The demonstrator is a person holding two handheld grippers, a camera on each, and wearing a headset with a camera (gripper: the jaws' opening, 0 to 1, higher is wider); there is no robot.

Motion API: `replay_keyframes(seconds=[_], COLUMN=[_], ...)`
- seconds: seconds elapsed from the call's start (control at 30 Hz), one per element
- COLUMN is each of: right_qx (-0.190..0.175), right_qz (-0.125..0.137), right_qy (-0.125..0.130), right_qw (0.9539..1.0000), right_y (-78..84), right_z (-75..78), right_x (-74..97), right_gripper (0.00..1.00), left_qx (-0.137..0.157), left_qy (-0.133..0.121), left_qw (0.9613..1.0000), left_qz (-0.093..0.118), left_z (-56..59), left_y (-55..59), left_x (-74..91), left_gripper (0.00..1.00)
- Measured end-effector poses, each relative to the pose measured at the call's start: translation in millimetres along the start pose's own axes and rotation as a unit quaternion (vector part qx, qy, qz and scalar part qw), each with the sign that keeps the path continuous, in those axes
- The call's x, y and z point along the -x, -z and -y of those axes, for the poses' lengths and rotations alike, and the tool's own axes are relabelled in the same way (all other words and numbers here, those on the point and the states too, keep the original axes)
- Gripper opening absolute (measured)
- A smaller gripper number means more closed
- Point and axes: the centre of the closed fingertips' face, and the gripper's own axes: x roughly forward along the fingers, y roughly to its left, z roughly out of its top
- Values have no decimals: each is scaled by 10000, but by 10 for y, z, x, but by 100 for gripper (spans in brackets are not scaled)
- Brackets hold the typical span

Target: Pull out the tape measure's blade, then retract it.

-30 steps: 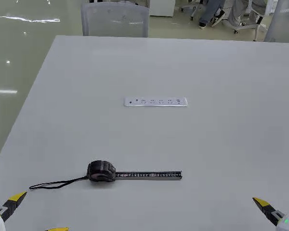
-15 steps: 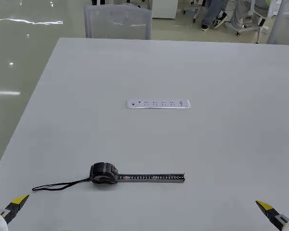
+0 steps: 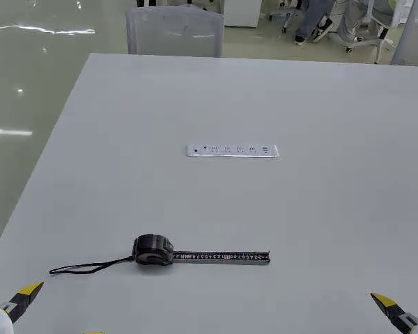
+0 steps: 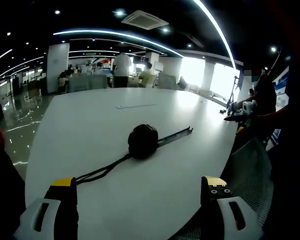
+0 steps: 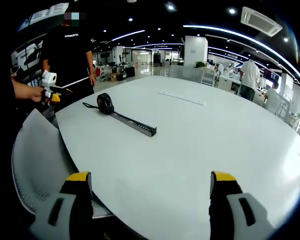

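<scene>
The tape measure [image 3: 152,250] lies on its side on the white table [image 3: 320,209], close to the near edge and toward the near left corner. Its case is dark and round. The blade [image 3: 223,257] is pulled out part of its length and rests flat on the surface, running to the right, roughly parallel with the near edge, with its end hook away from the case. A thin black strap [image 3: 90,266] trails from the other side of the case toward the left edge, also flat on the surface.

The left gripper [image 4: 139,181] is beyond the strap end, over the near edge, apart from the tape measure. Its yellow-tipped fingers [image 4: 64,182] stand wide apart with nothing between them. The right gripper [image 5: 151,176] is further along the near edge, well apart from the blade's tip. Its fingers [image 5: 224,176] are likewise spread wide and hold nothing.

Near the middle of the table, well apart from the tape measure, a white power strip [image 3: 232,151] lies parallel with the blade. A grey chair [image 3: 174,31] stands against the far edge.
</scene>
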Motion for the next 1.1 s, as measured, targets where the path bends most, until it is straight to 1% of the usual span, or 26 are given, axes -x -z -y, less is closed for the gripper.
replay_keyframes(seconds=[0.33, 0.7, 1.0, 1.1], right_qx=[20, 50, 39, 32], right_qz=[-6, -36, -39, -43], right_qy=[-33, -72, -101, -98], right_qw=[10000, 10000, 9999, 9999], right_y=[-14, -11, -6, 0], right_z=[-19, -26, -37, -32], right_x=[-19, -40, -53, -54], right_gripper=[100, 100, 100, 100], left_qx=[30, 38, 36, 30], left_qy=[-4, -26, -25, -30], left_qw=[10000, 10000, 10000, 10000], left_qz=[-26, -10, -21, -9], left_z=[-15, -53, -46, -38], left_y=[23, 17, 27, 13], left_x=[8, 20, 27, 27], left_gripper=[100, 100, 100, 100])
